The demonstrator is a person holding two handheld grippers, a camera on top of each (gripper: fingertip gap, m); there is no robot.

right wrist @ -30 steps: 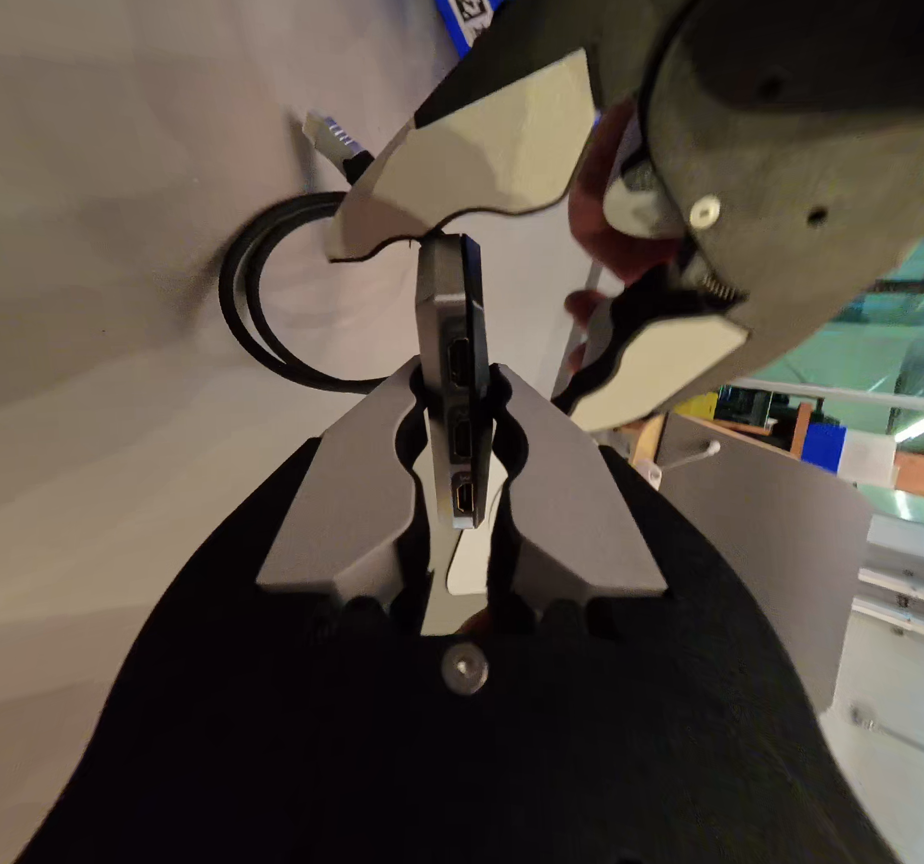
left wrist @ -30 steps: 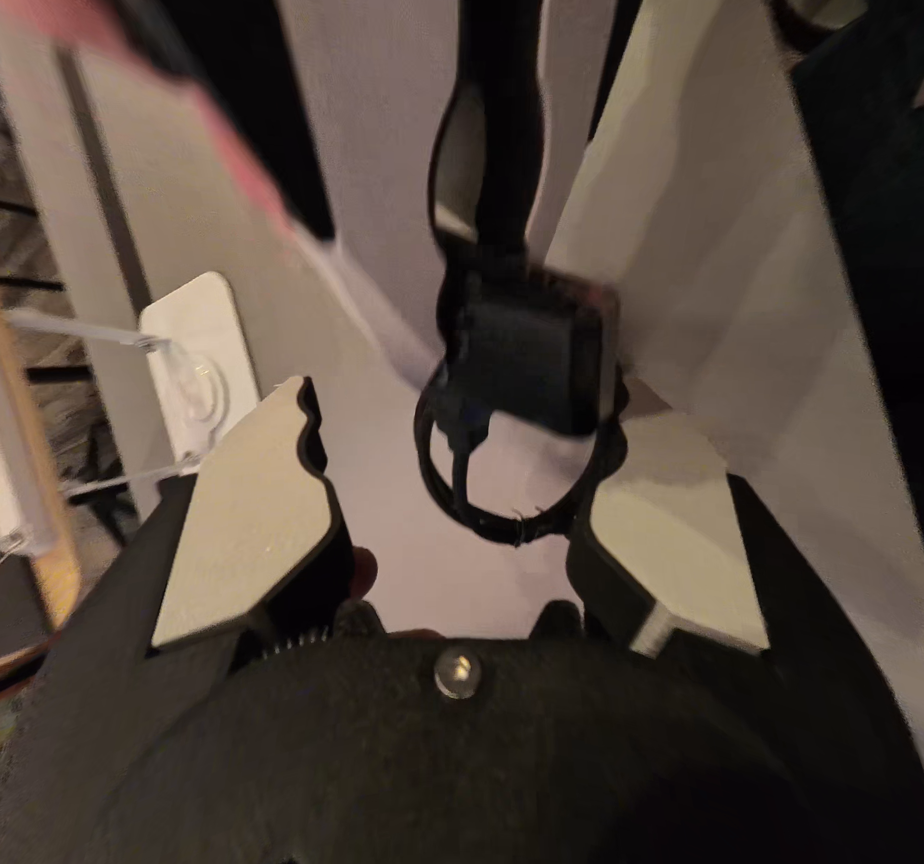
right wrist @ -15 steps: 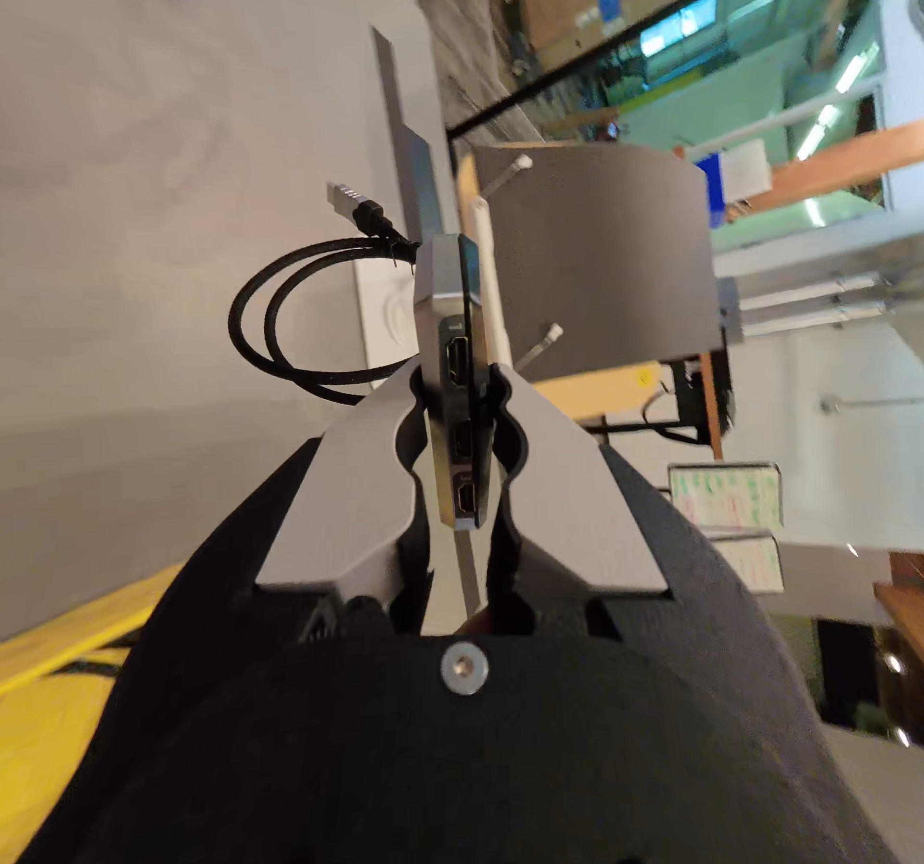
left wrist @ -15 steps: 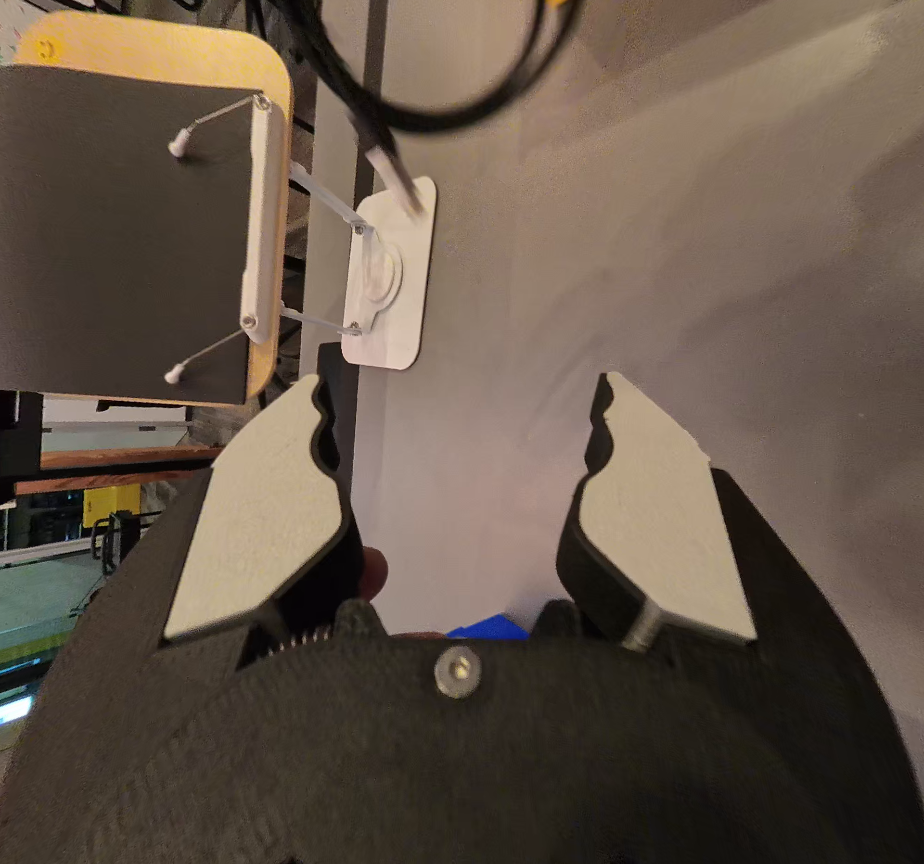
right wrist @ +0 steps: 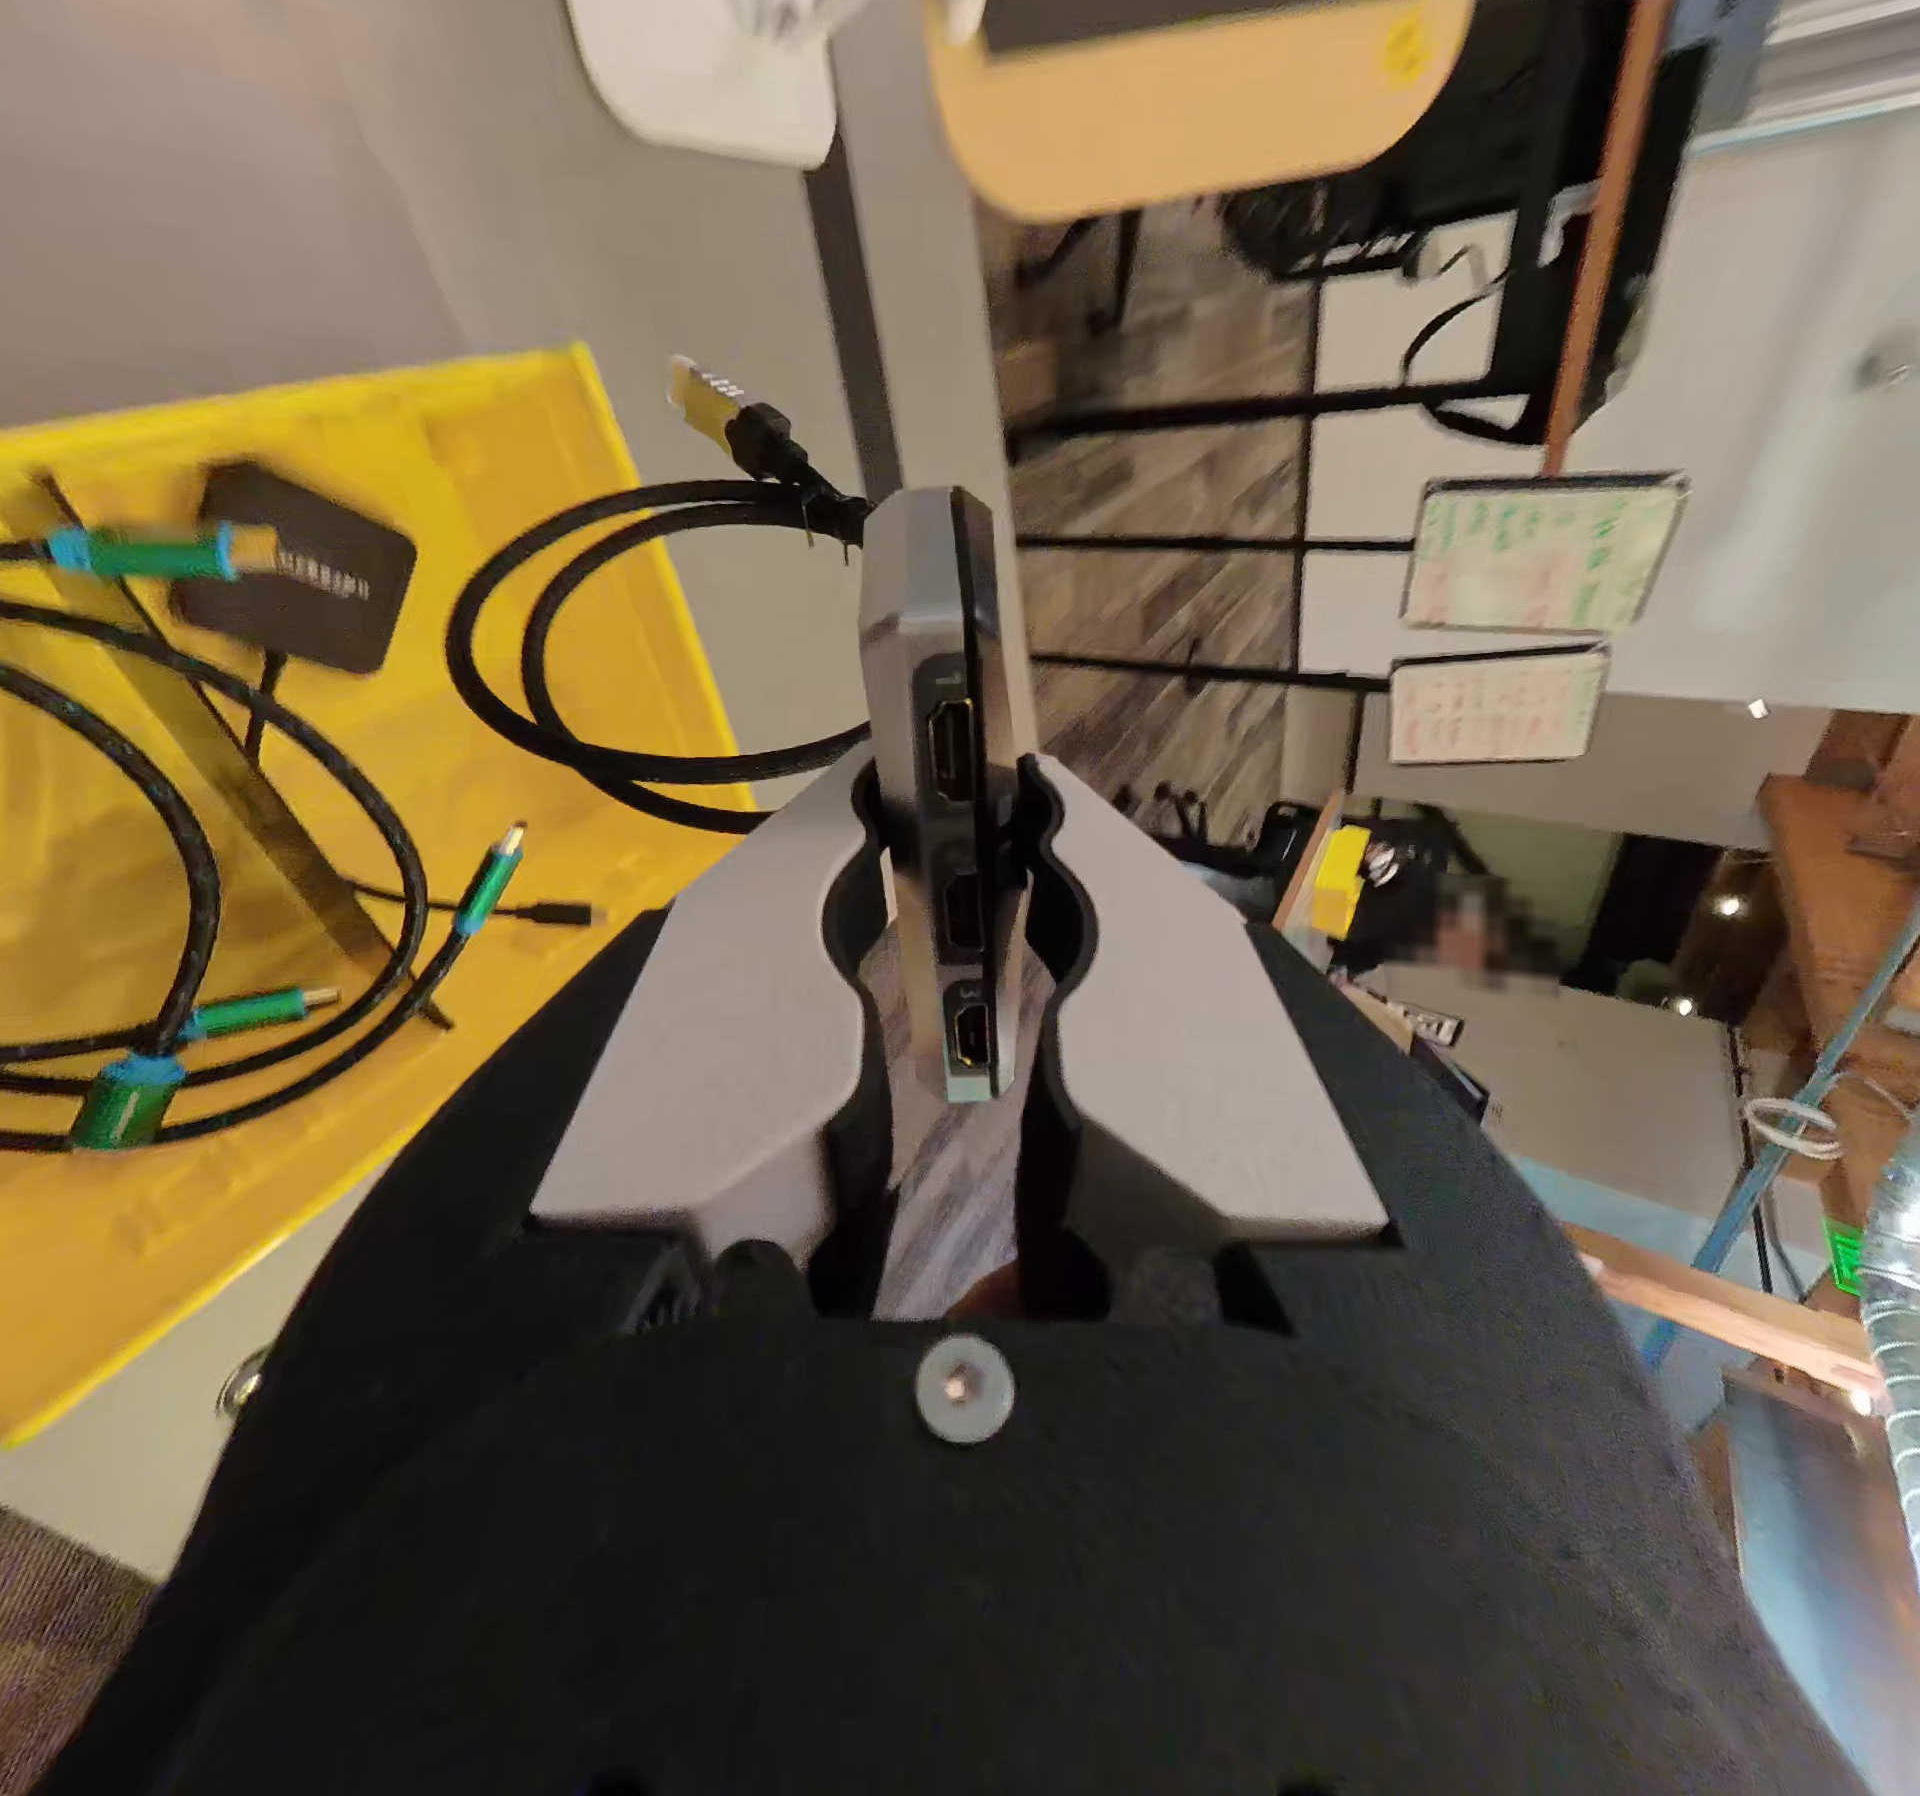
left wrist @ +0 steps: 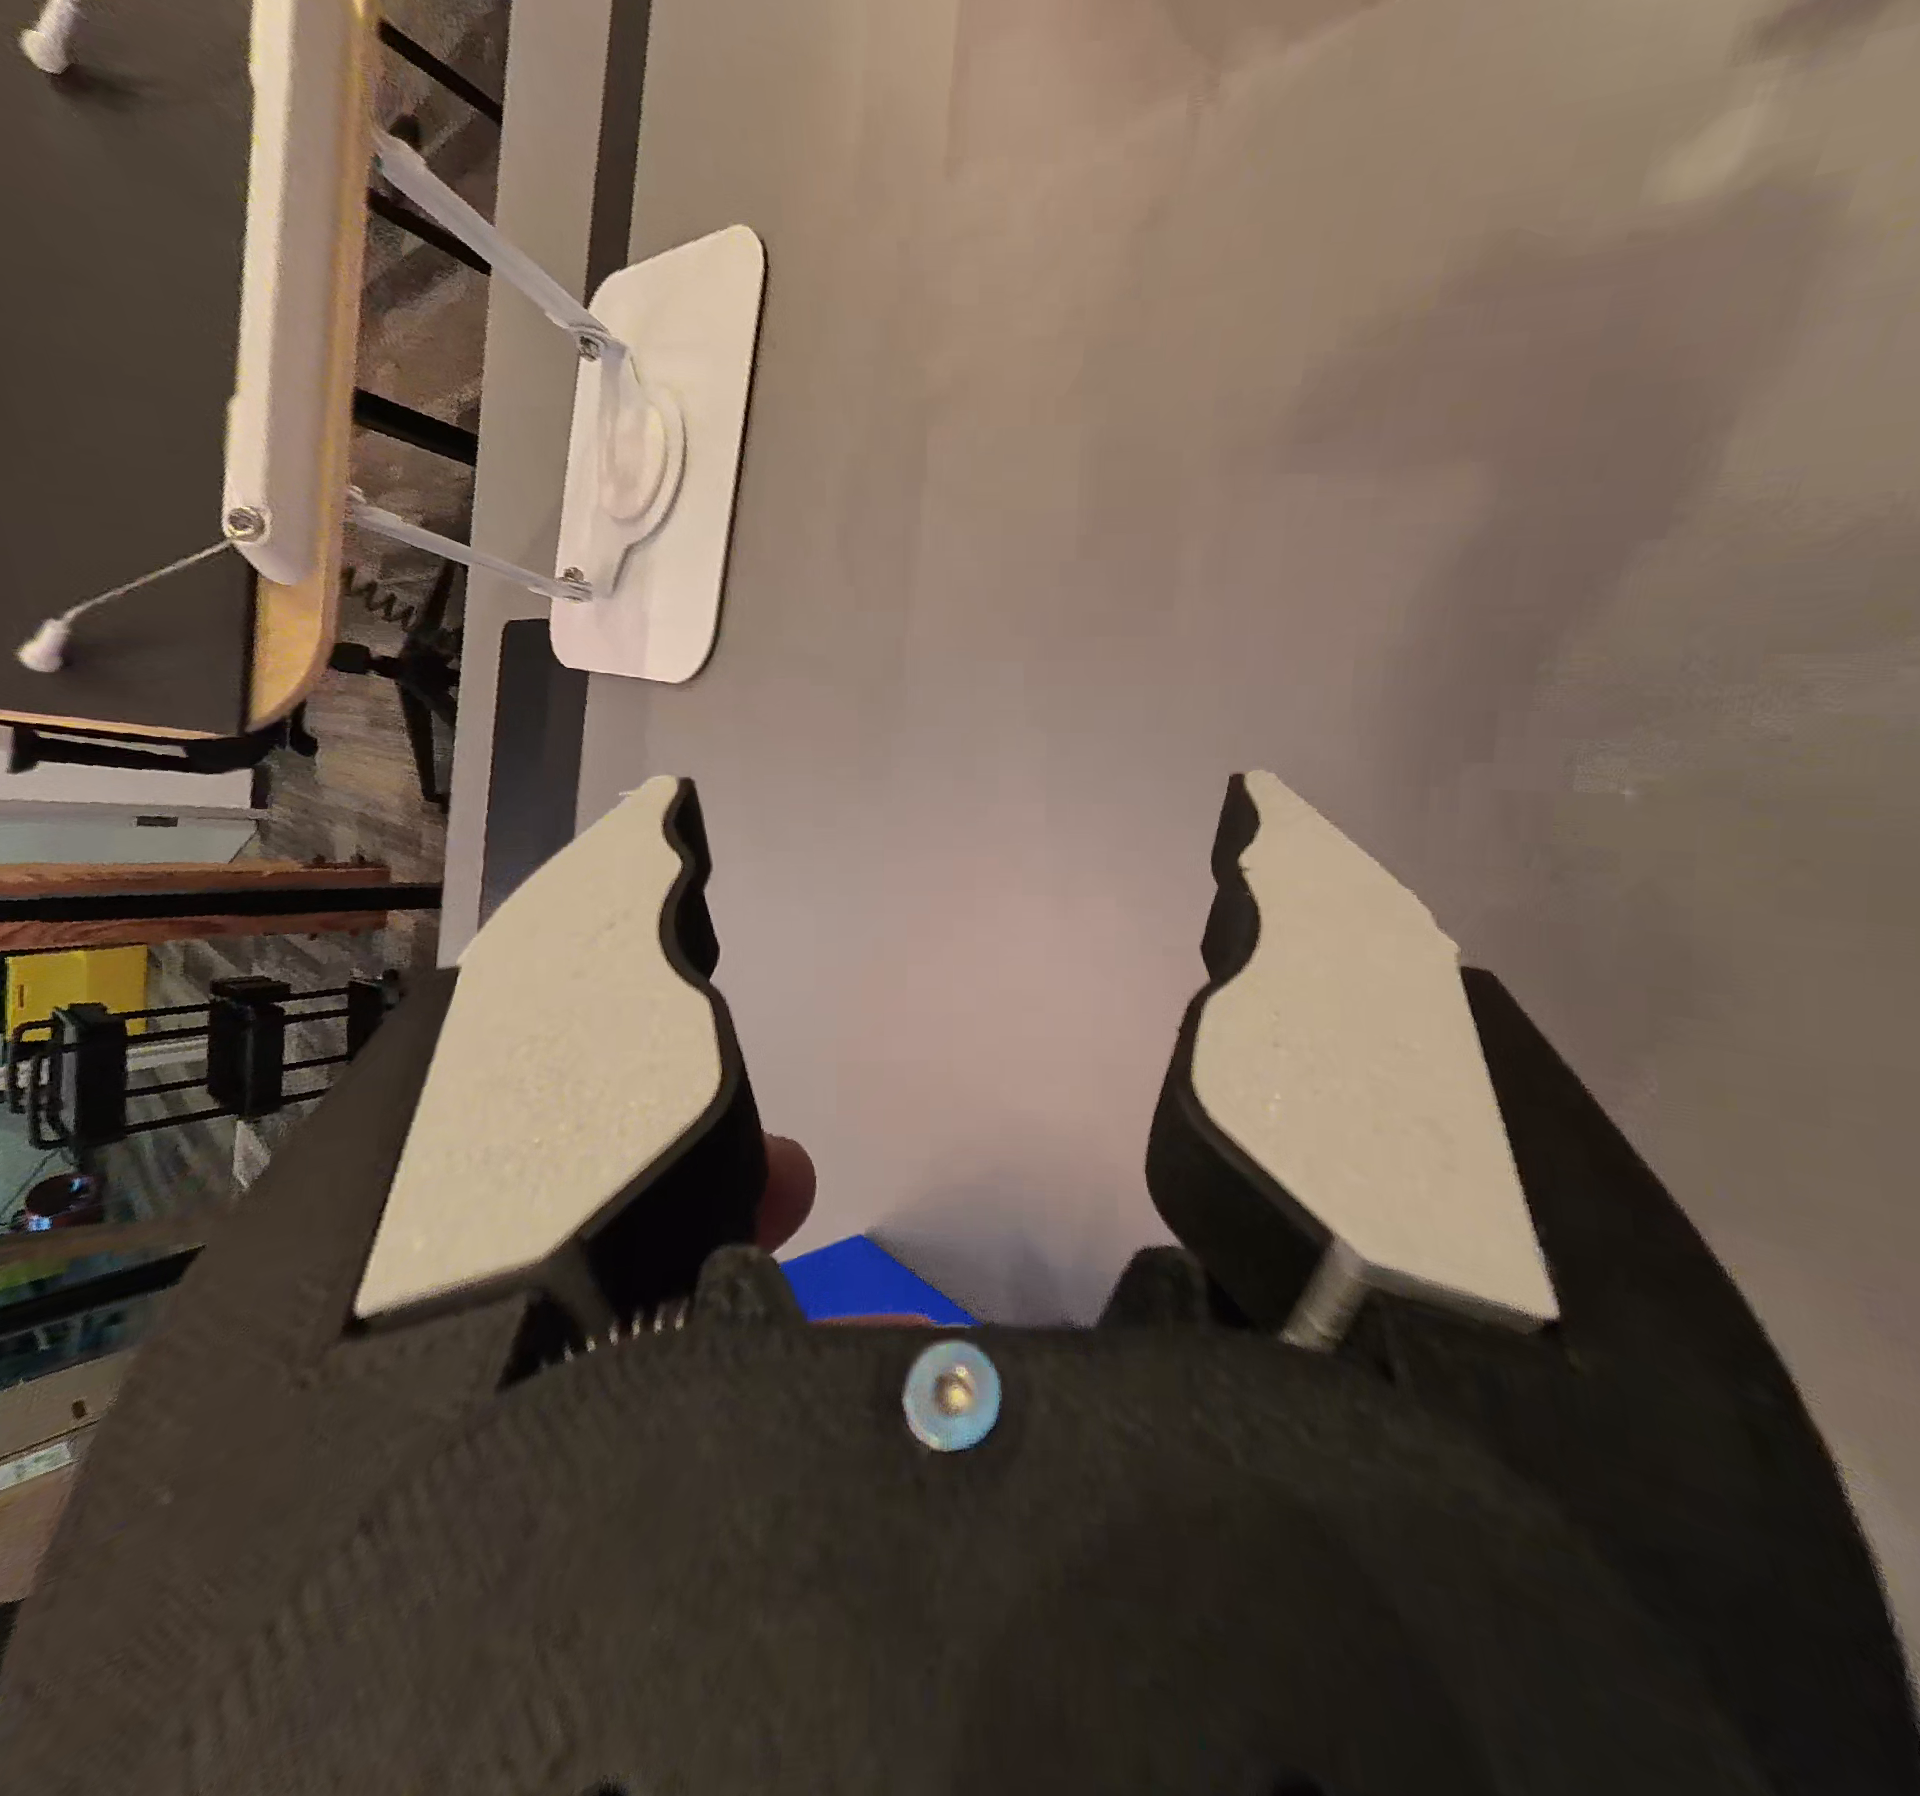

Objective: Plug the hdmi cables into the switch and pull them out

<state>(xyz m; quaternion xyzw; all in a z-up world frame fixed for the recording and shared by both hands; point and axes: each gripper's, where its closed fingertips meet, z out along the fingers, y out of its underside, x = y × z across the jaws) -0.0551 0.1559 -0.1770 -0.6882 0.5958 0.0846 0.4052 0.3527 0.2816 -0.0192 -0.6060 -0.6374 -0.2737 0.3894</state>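
Right gripper (right wrist: 951,801), jaws clamped on the grey HDMI switch (right wrist: 940,770) held edge-up, ports empty; HDMI cables (right wrist: 187,873) lie in yellow bin (right wrist: 499,458); left gripper (left wrist: 961,832), jaws wide, over bare worktop (left wrist: 1143,396).

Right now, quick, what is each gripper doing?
Left gripper: open, holding nothing.
Right gripper: shut on the switch, whose three ports are empty.

Left claw (left wrist: 961,899) with jaws spread wide and nothing between them, over a bare grey desk (left wrist: 1143,416), white stand base plate (left wrist: 665,458) near the desk's edge, a blue object (left wrist: 873,1279) low behind the claw, a fingertip (left wrist: 784,1190) beside the left jaw
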